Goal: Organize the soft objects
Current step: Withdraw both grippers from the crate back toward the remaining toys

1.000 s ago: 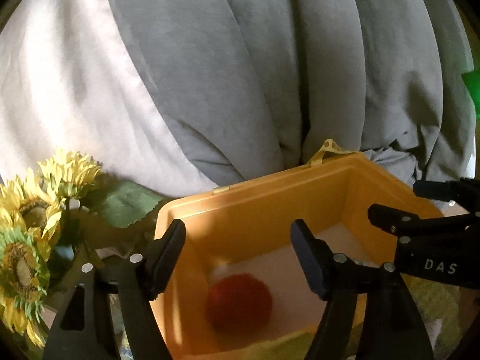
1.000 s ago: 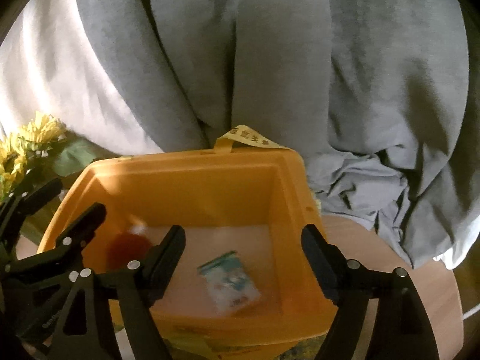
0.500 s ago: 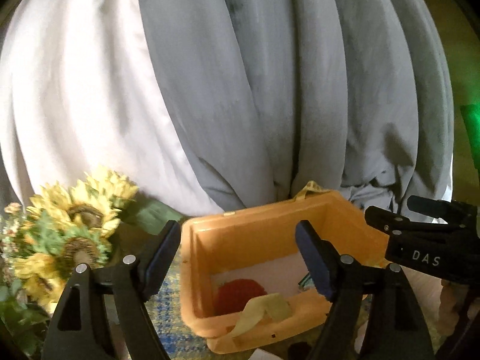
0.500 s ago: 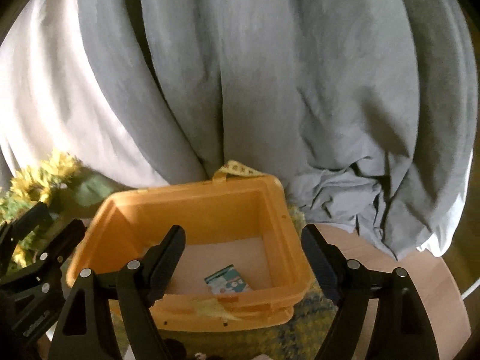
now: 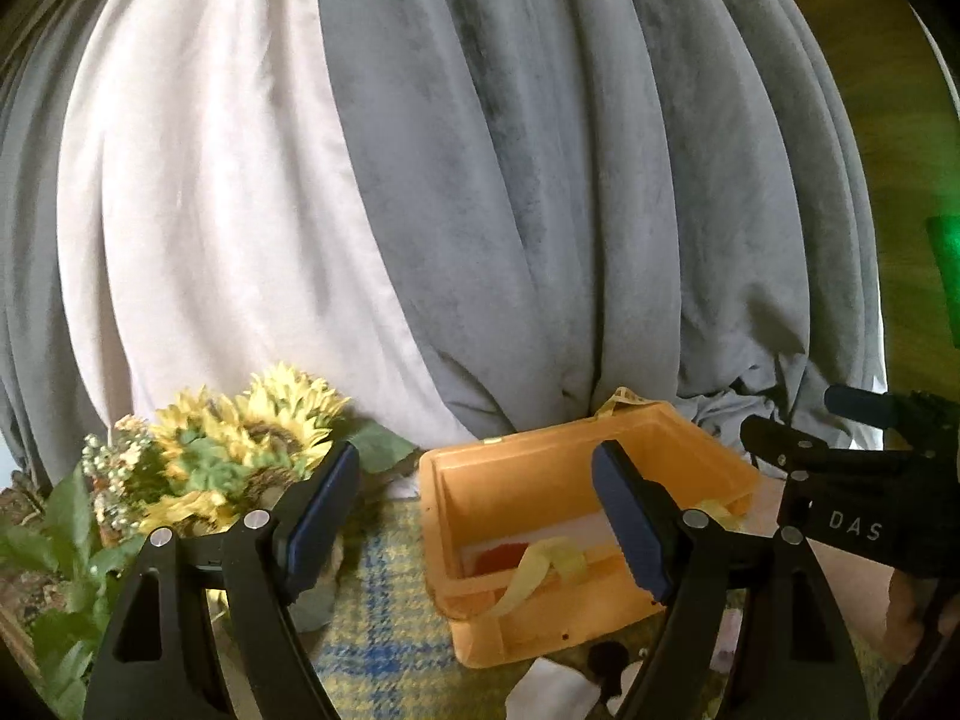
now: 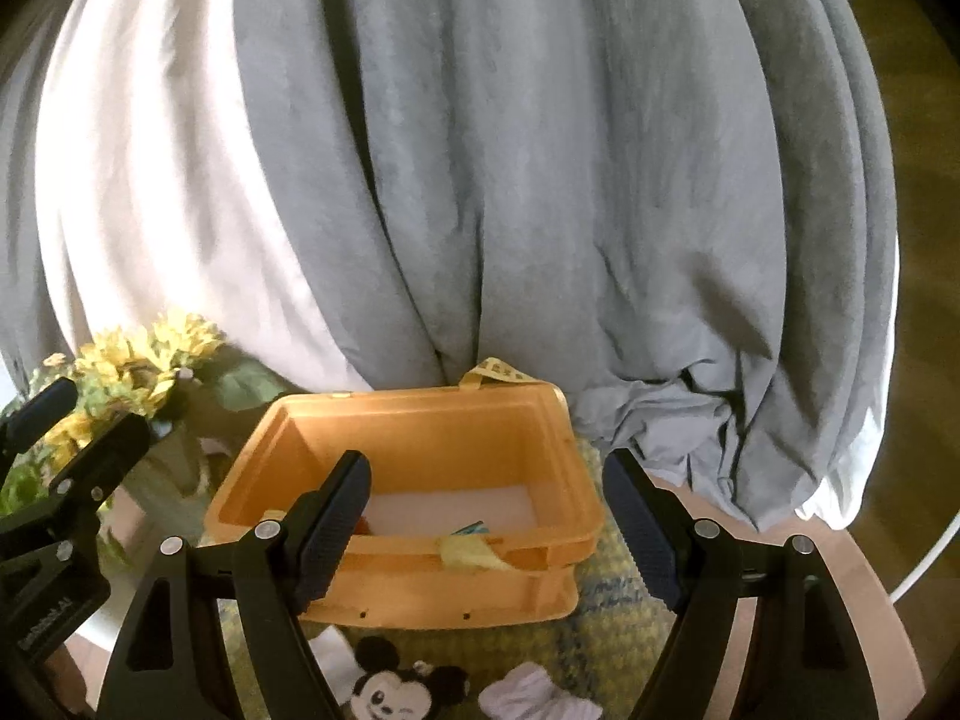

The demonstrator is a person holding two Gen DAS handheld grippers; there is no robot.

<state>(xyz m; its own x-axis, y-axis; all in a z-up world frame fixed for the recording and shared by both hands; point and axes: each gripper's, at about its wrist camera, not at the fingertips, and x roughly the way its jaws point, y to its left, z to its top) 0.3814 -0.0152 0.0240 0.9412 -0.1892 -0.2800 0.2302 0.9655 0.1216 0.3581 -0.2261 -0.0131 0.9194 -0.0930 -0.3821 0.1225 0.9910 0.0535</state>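
Mouse toy is seen just below the right gripper, nearer than the left gripper; both spread, empty.

Soft, dim daylight glowed through the pale curtain at upper left. Grey drape folds held deep shadows. Strong fisheye bulge; corners were black. Sunflowers looked slightly blurred.

Sunflowers stand before grey curtains on a plaid cloth.
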